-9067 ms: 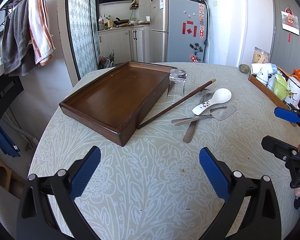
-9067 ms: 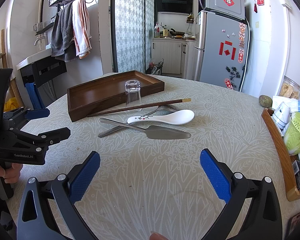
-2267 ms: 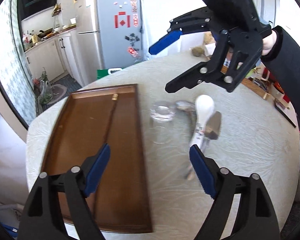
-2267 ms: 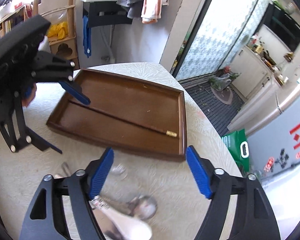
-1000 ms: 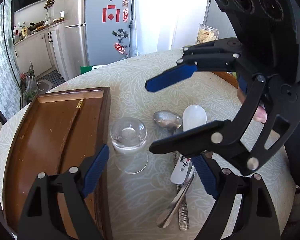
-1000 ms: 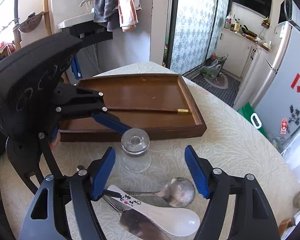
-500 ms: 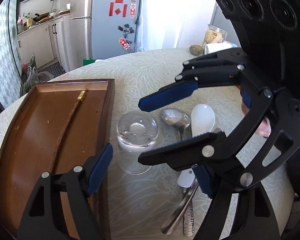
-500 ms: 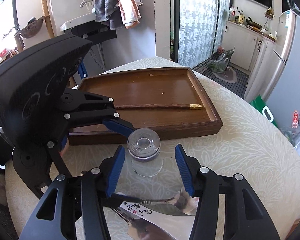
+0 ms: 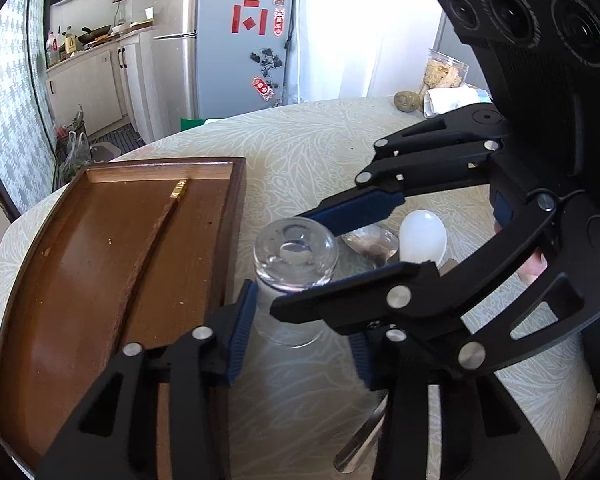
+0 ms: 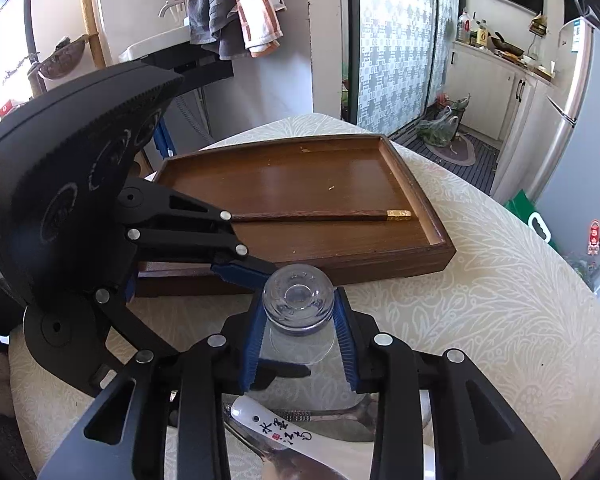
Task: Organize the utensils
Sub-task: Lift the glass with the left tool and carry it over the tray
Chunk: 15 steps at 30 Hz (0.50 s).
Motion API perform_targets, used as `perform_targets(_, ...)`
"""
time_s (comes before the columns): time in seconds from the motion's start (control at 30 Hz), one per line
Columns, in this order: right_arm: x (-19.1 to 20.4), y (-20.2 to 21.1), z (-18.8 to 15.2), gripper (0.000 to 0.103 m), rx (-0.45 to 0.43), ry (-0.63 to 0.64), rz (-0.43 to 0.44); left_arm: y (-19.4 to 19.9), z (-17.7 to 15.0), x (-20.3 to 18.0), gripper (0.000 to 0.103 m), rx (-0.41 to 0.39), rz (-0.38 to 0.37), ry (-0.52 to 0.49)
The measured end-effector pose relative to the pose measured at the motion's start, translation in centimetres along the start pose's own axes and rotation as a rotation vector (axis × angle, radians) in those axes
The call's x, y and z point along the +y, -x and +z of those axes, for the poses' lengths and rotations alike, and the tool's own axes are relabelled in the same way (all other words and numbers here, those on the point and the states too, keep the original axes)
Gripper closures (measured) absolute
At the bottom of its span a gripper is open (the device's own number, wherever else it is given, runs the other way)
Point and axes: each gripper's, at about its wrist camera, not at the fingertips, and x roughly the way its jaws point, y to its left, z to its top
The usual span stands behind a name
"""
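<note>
Our right gripper (image 10: 298, 342) hides part of the spoon (image 10: 284, 432) below its fingers. Both it and our left gripper (image 9: 300, 340) are closing narrow around the upturned glass (image 9: 294, 256), touching it. The chopstick (image 10: 320, 215) lies lengthwise in the tray (image 10: 400, 264) beyond, gold tip rightward.

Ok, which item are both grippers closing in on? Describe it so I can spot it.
Find the wooden tray on the round table. Just outside its long edge stands a clear drinking glass, upside down. It is the only see-through, upright thing; the spoons beside it lie flat.
</note>
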Motion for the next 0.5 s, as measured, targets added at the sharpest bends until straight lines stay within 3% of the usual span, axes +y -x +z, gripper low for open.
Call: perform_targets(0.5,0.7,2.0,0.9,0.069,-0.060,0.030,-0.022,2.1,0.5,-0.6,0.065,-0.053,0.022,-0.015)
